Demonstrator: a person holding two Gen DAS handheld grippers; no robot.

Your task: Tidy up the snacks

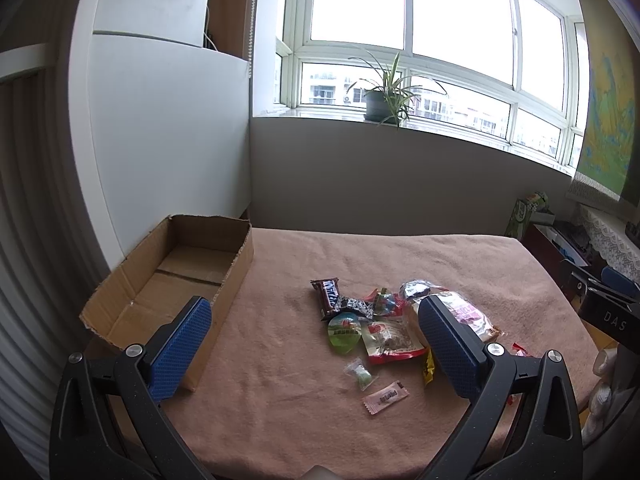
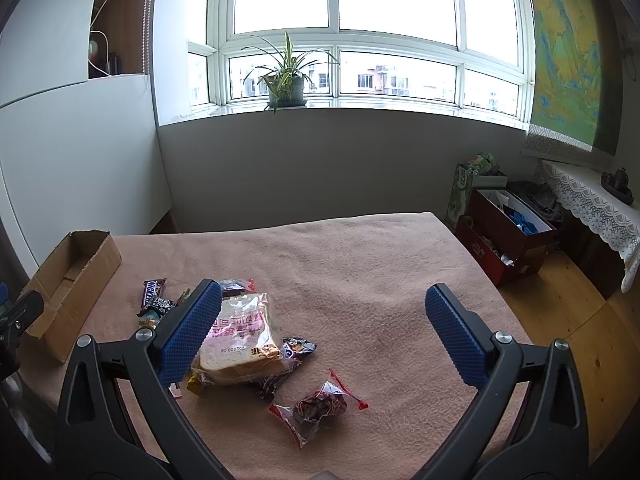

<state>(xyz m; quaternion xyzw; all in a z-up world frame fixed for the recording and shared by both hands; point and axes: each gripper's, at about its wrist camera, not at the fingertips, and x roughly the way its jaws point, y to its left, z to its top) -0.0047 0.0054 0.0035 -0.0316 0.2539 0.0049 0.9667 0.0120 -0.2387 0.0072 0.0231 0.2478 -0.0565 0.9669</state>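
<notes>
A pile of snacks lies on the pink cloth-covered table [image 1: 312, 252]: a Snickers bar [image 1: 329, 295], a green jelly cup [image 1: 343, 332], a red nut packet [image 1: 390, 340], a pink candy [image 1: 385, 397] and a clear green candy [image 1: 361, 373]. A bagged bread slice [image 2: 242, 340] and a dark wrapped cake [image 2: 318, 406] show in the right wrist view. An empty cardboard box [image 1: 176, 276] sits at the table's left. My left gripper [image 1: 316, 344] is open above the pile. My right gripper [image 2: 324, 336] is open above the bread and cake.
A potted plant [image 2: 286, 80] stands on the windowsill behind. Red boxes [image 2: 508, 236] with clutter sit on the wooden floor to the table's right. A lace-covered shelf [image 2: 592, 208] lies at far right. A white cabinet [image 1: 168, 120] stands behind the cardboard box.
</notes>
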